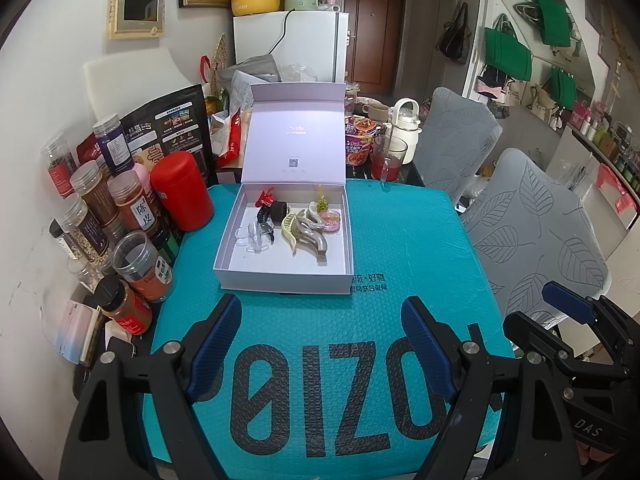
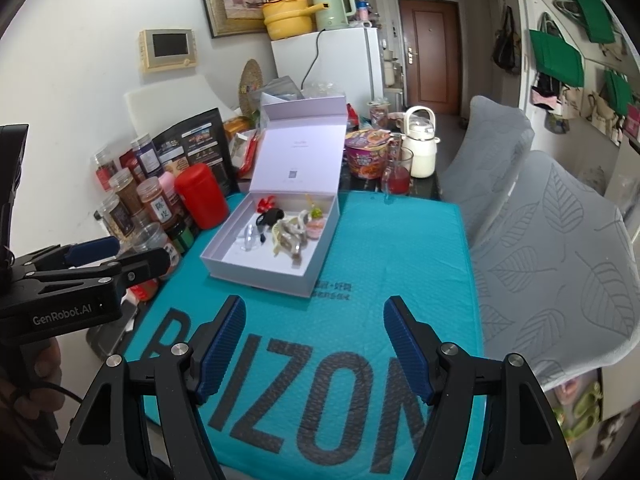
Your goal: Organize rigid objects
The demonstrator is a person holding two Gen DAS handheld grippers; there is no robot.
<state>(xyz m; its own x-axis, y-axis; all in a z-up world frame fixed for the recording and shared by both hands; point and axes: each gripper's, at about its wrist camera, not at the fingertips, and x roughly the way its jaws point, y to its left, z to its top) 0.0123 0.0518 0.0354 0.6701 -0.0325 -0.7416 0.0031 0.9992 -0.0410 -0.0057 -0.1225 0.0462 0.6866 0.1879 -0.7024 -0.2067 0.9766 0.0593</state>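
Surface: teal mailer (image 1: 360, 240) on cluttered table | white box (image 1: 280, 276) lid-up, hair clips (image 1: 304, 232) inside | both grippers, left gripper (image 1: 320, 344) and right gripper (image 2: 314, 344), agape, empty, short of box | box dead ahead of left, ahead-left of right; left better aligned.

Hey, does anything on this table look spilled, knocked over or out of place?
Nothing stands out. The hair clips lie jumbled but inside the open white box on the teal mailer; the spice jars stand upright beside it.
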